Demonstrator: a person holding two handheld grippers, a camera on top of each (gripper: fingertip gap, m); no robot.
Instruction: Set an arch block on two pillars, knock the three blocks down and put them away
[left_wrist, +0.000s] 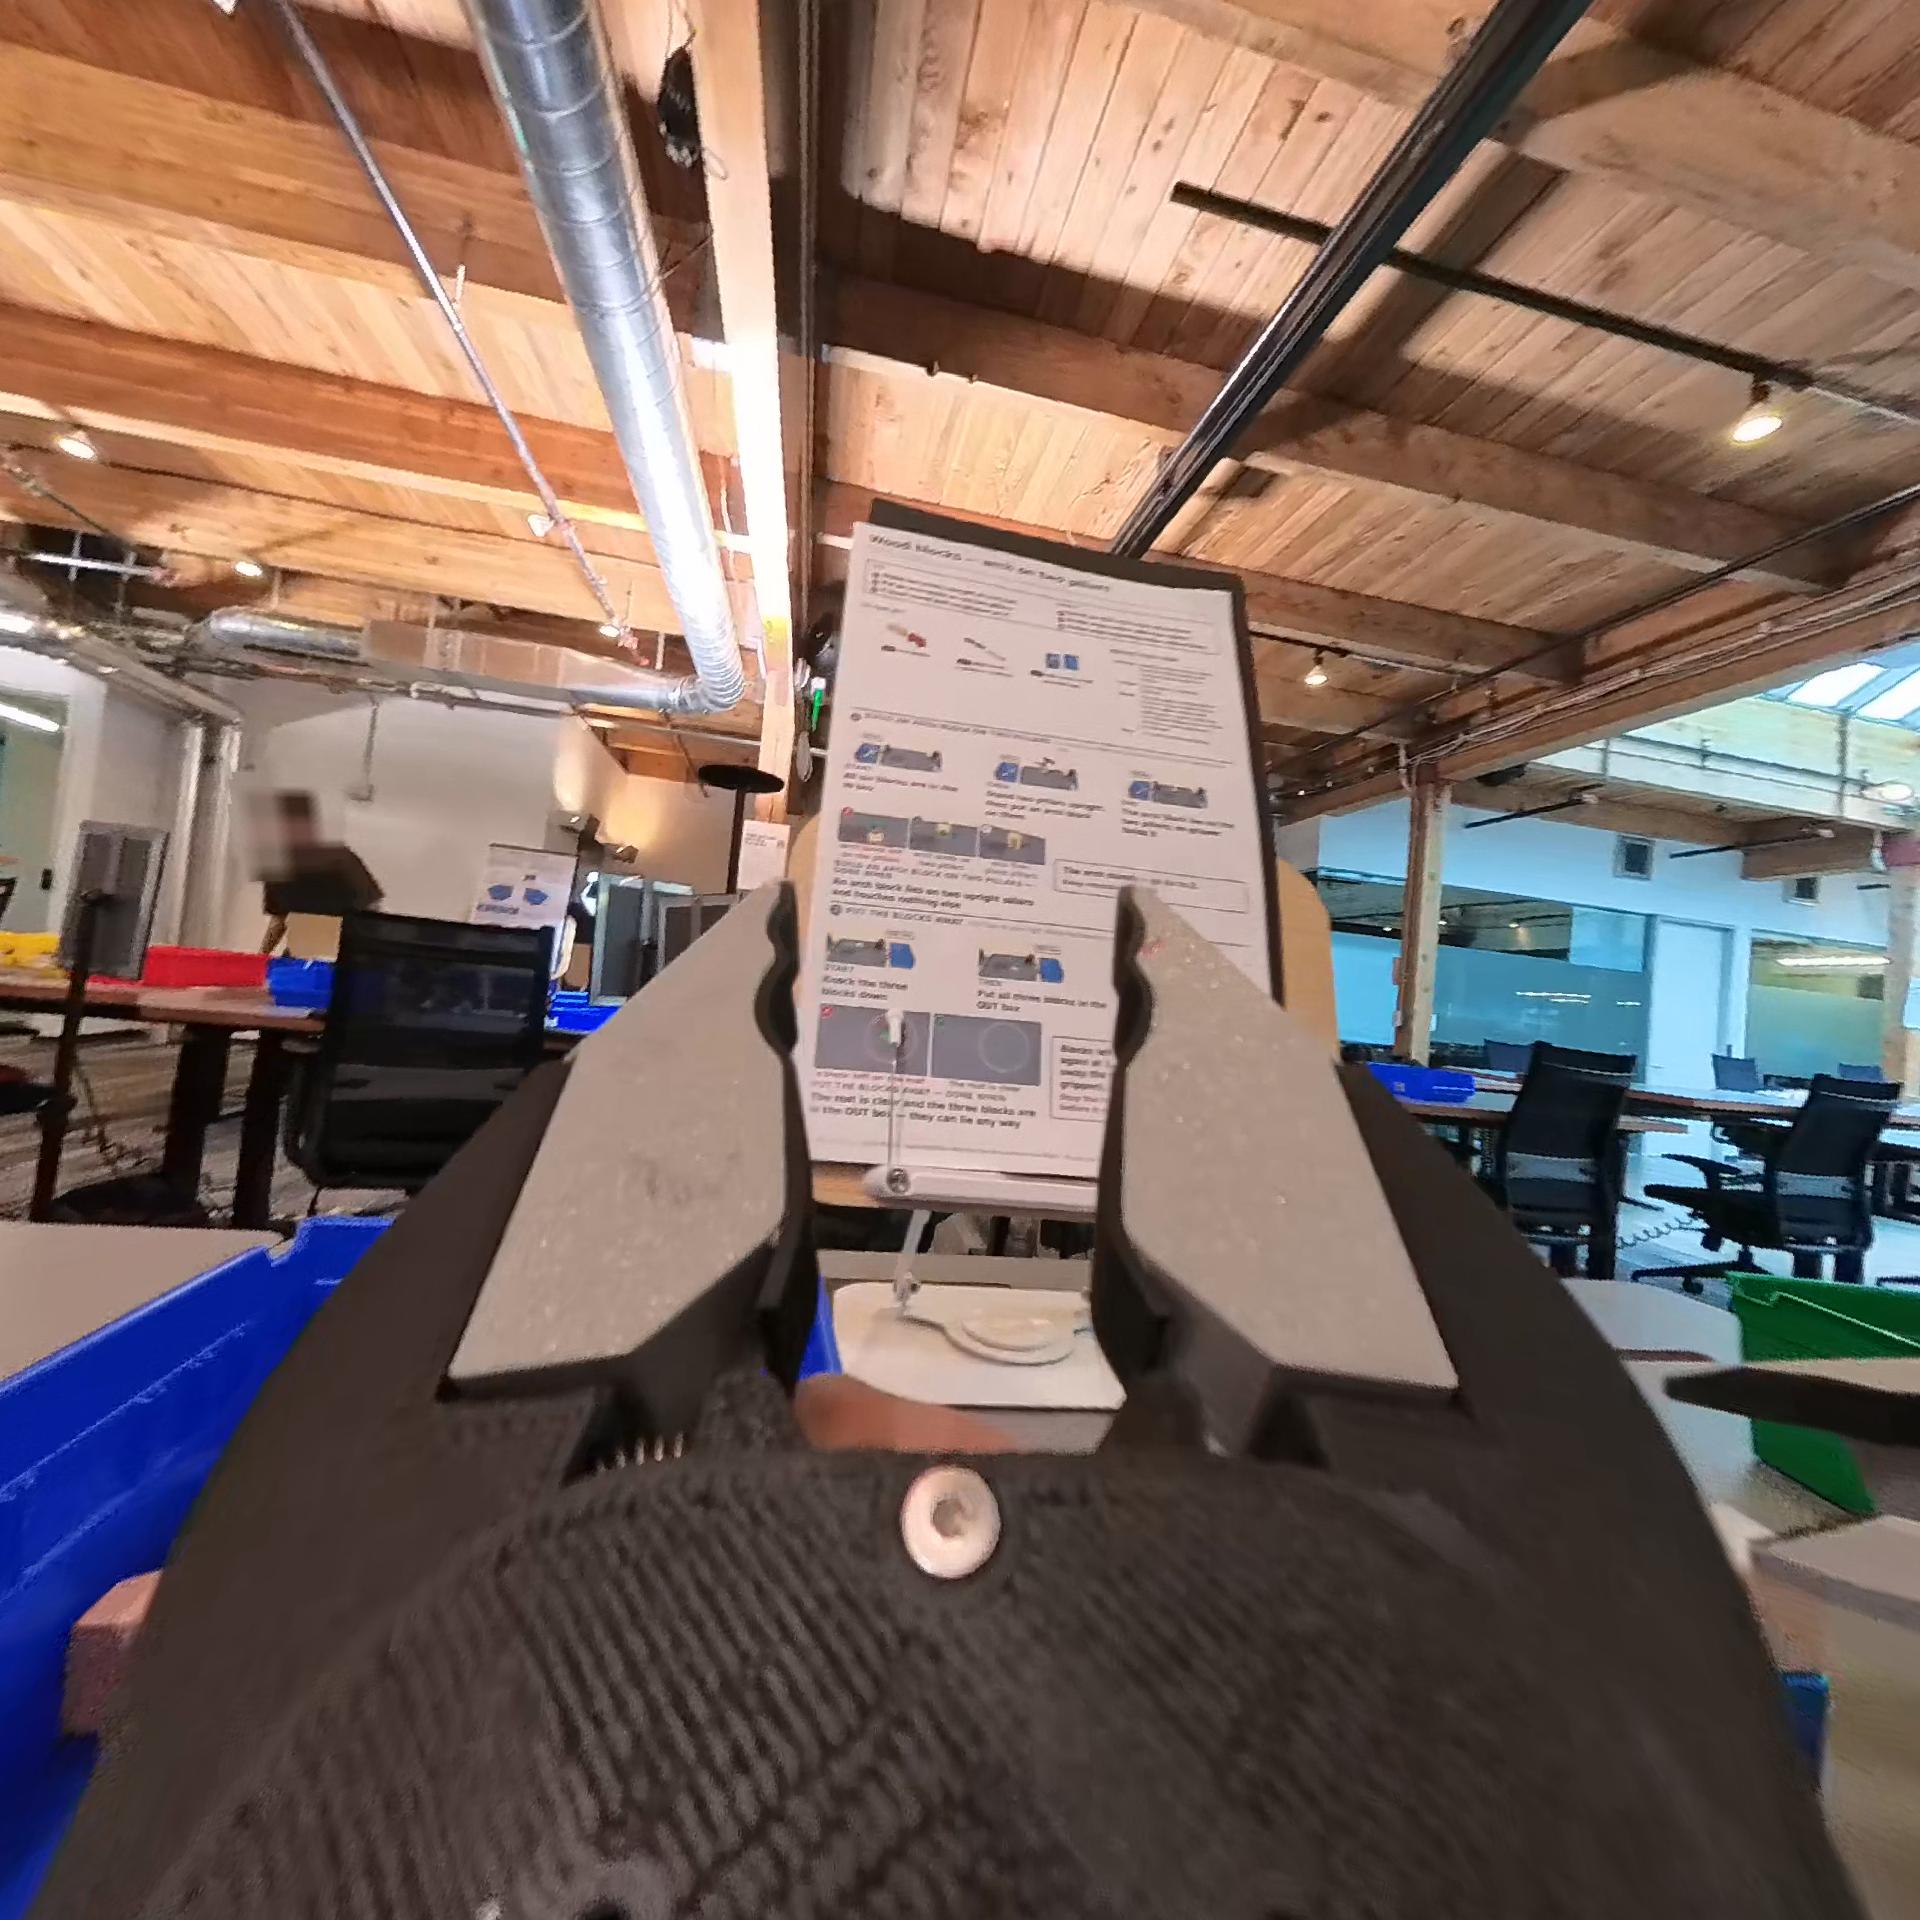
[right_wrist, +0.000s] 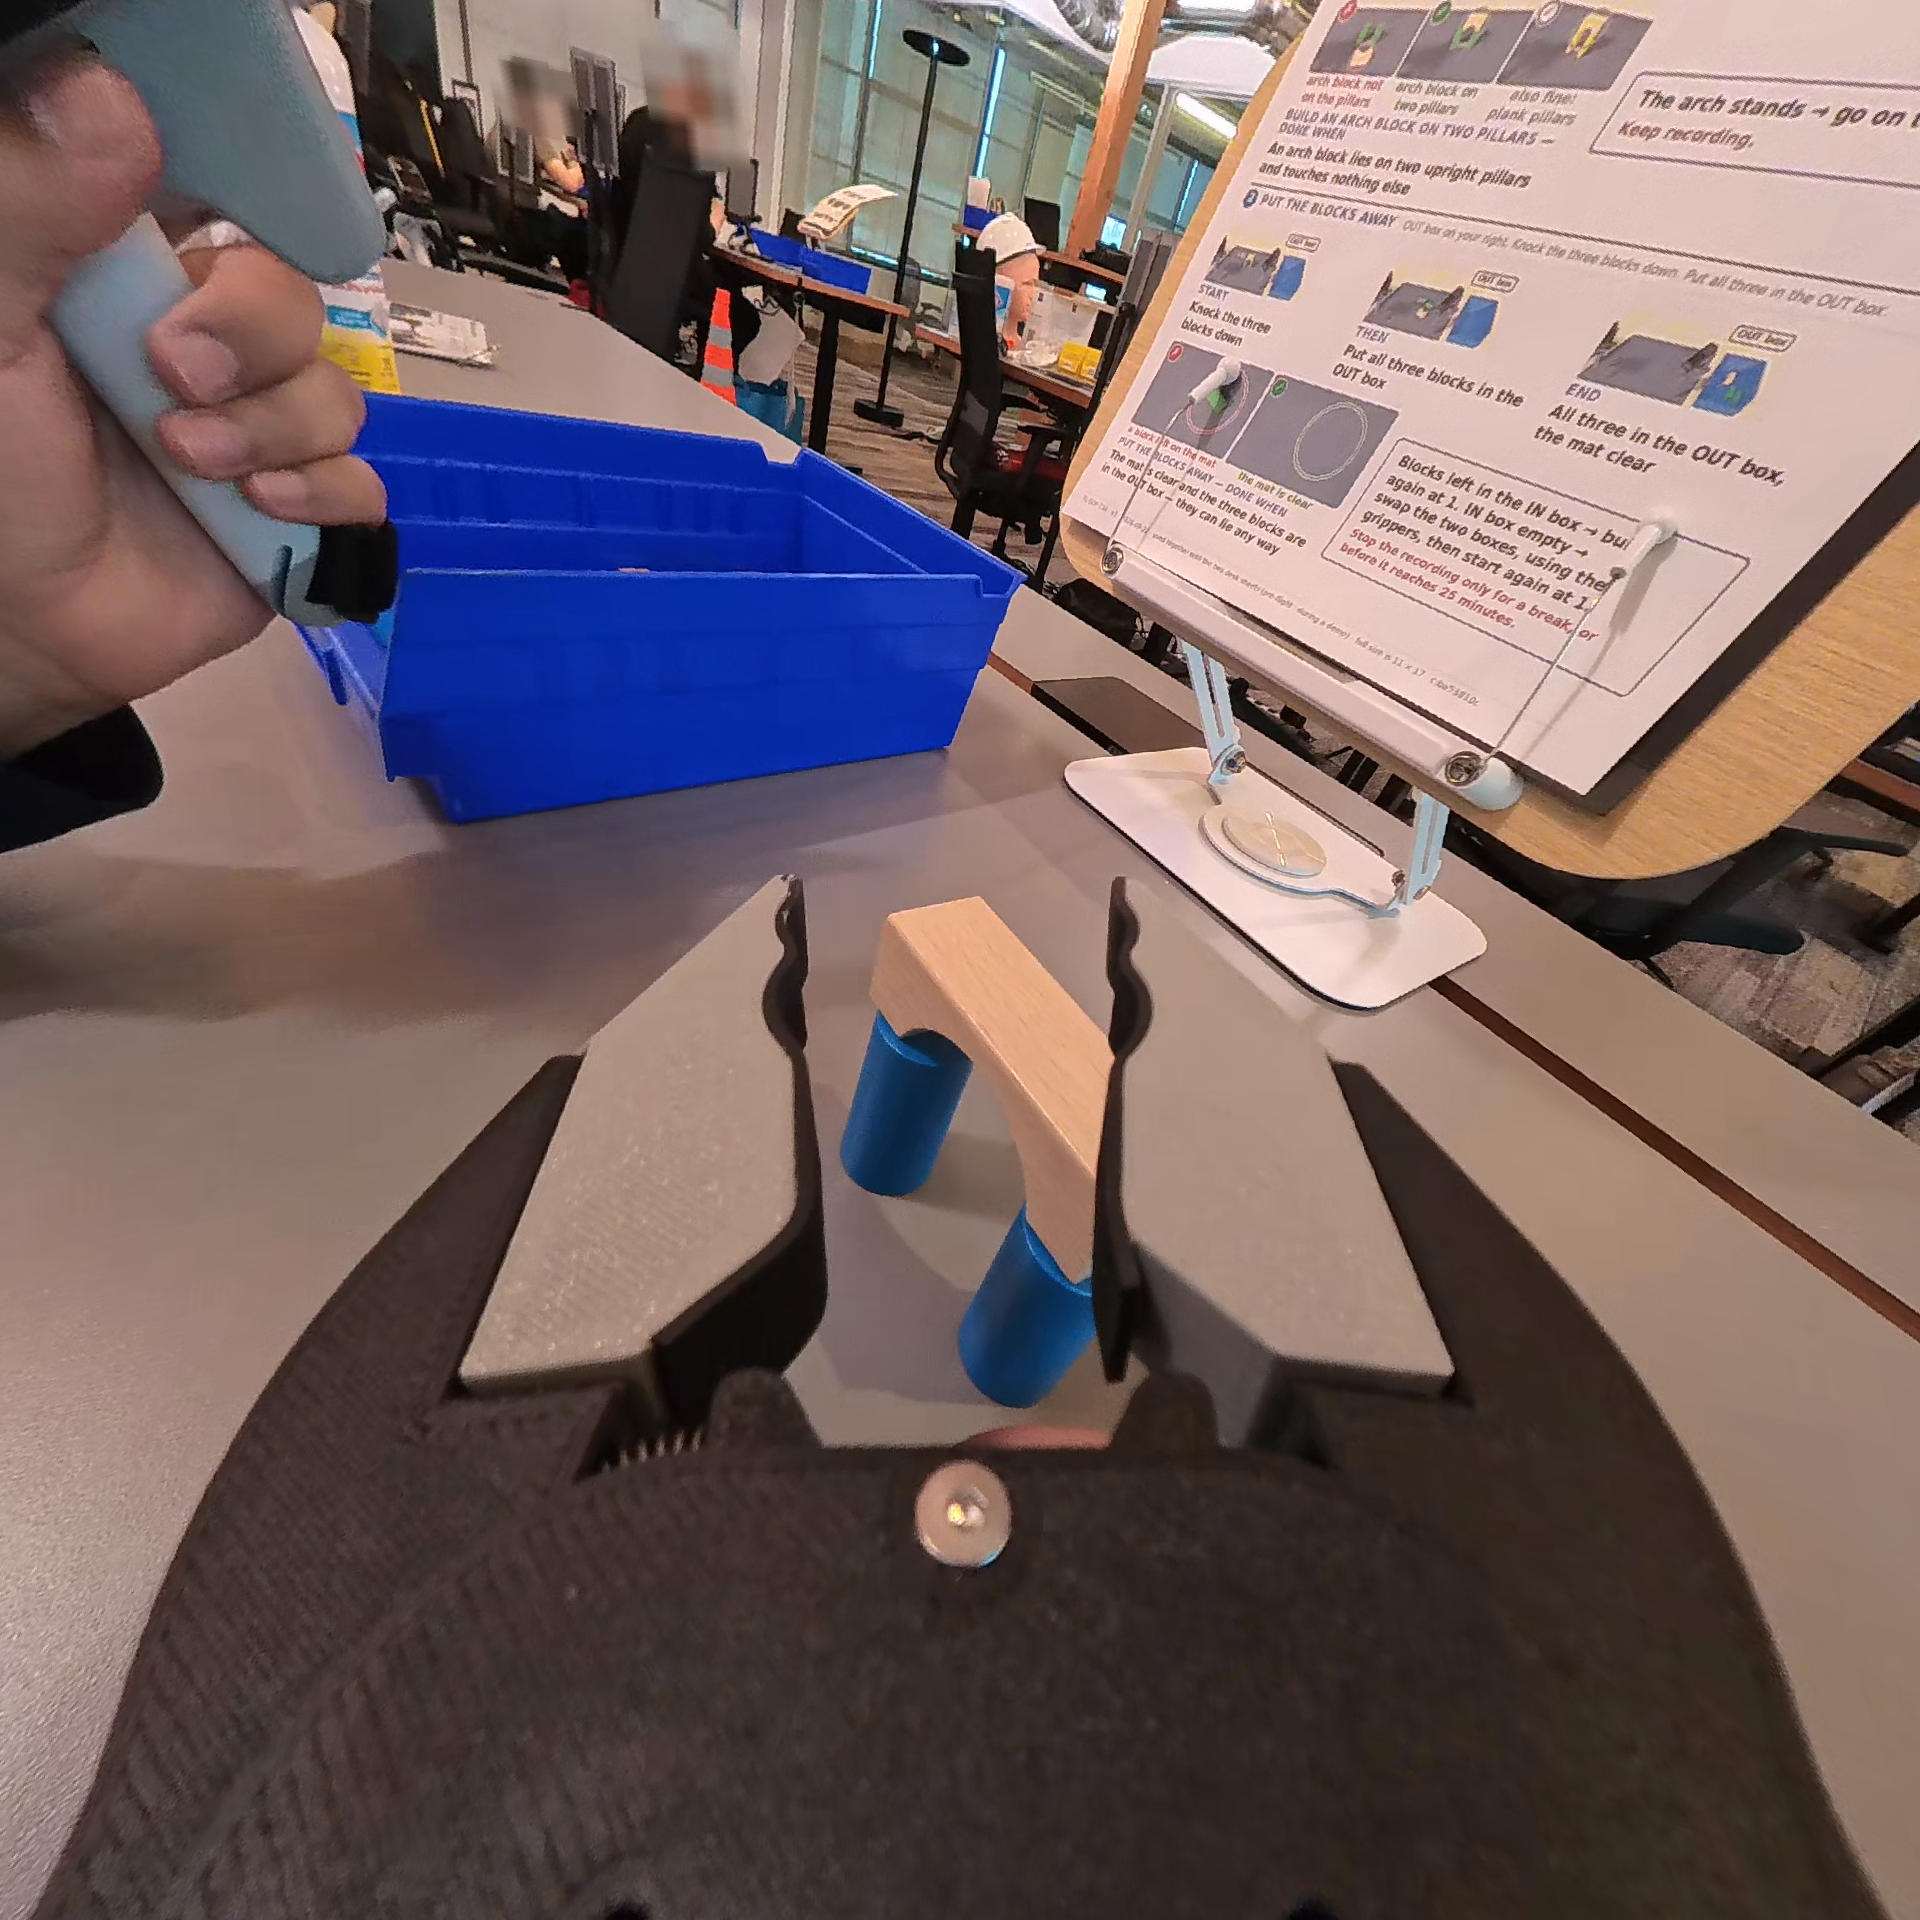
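Observation:
In the right wrist view a pale wooden arch block (right_wrist: 997, 997) lies across two upright blue cylinder pillars (right_wrist: 899, 1112) (right_wrist: 1023, 1320) on the grey table (right_wrist: 416, 987). My right gripper (right_wrist: 954, 904) is open and straddles this arch. There is a clear gap at the left finger, and the right finger (right_wrist: 1195, 1143) covers the arch's near end. My left gripper (left_wrist: 956, 914) is open and empty, tilted upward over the blue box (left_wrist: 125, 1455). A hand holds its pale handle (right_wrist: 208, 312) at the top left of the right wrist view.
A blue box (right_wrist: 675, 623) stands on the table to the far left of the arch. A printed sheet on a white stand (right_wrist: 1278, 862) is at the far right. A green bin (left_wrist: 1829, 1340) sits to the right. A wooden piece (left_wrist: 104, 1642) shows by the blue box.

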